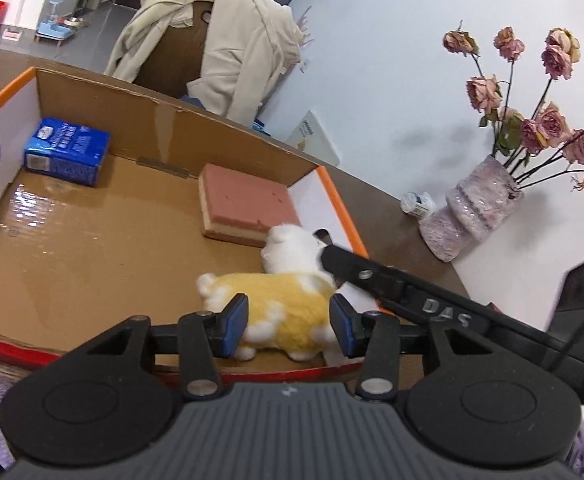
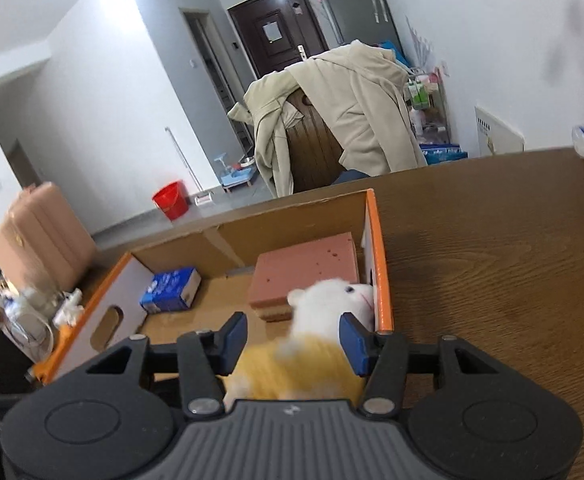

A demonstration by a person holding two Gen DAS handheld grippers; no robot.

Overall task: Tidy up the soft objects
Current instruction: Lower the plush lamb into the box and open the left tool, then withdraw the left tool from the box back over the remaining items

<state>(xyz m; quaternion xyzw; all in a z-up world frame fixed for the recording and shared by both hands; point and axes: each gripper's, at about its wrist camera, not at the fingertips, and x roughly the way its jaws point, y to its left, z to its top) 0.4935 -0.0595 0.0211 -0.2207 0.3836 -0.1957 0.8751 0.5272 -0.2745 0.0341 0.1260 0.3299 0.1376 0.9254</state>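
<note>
Gripping a plush toy with the right tongs, half open, pads seeming to press the yellow body and white head, though blurring there

Flanking the same toy with the left tongs, also about half open, one blue pad on each side of the yellow back; not possible to tell whether pressing or only beside it

Keeping the toy inside a cardboard box, by its right wall near the front right corner, just in front of a pink sponge; lifted or resting, not possible to tell

Showing only from the left wrist: a black finger of the right tongs reaching over the toy's neck, a vase of dried roses at the table's right edge, a small bottle just beside it

Showing only from the right wrist: much bare wooden table right of the box, a red bucket, a pink suitcase, a dark door

Counting in the box: one toy, one sponge, one blue pack in the far left corner
</note>
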